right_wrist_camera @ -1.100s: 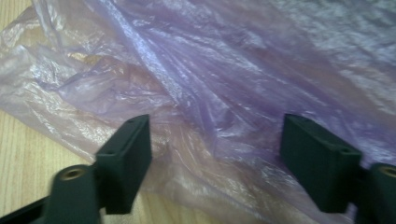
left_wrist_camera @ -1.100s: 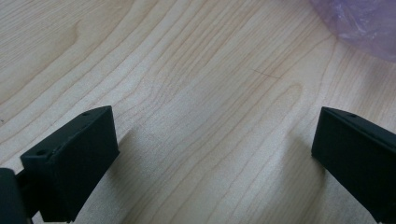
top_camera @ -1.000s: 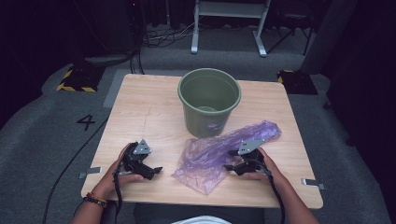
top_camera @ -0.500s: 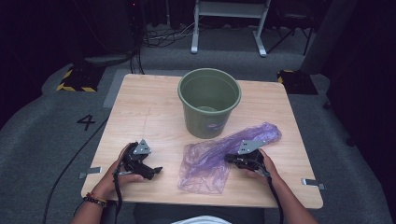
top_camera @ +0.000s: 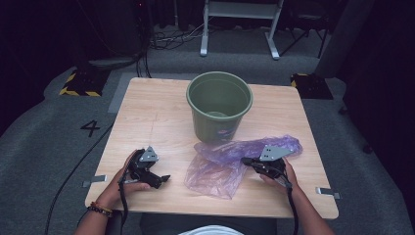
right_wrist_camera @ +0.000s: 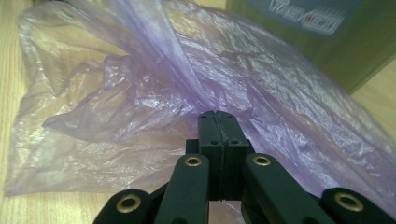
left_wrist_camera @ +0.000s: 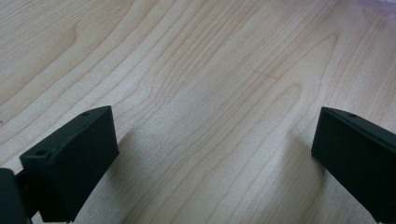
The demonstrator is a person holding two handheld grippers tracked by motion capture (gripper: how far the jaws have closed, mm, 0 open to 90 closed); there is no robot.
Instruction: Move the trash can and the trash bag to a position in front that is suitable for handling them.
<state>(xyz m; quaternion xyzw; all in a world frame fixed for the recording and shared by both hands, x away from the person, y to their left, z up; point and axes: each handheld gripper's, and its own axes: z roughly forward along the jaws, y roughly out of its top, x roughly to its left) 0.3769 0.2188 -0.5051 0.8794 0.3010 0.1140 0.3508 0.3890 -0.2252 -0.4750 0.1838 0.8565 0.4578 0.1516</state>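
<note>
A: Entry, largest first. Light wooden worktop [top_camera: 147,112]. Round dark-green plastic bucket [top_camera: 219,105] stands upright toward the far edge, about mid-width. Thin crumpled purple translucent plastic bag [top_camera: 220,164] lies flat between the bucket and the near edge, right of centre, its far fold just beside the bucket's base (touching or not, I cannot tell).

B: Tools?

A: Right gripper [right_wrist_camera: 218,116] has just been closing; its jaws now stand pressed together, and a ridge of the film runs into the tips, so I judge it is pinching a fold. Left gripper [left_wrist_camera: 212,140] is spread wide over bare wood near the near-left corner, holding nothing.

B: Risks from here?

A: Judgement only. The pinch may hold a single thin layer, so a lift could slide off the slick film or tear it. With one hand on it, the bag will likely hang limp and closed, so its mouth would not open over the bucket rim. A dragged corner could also nudge the light bucket.
</note>
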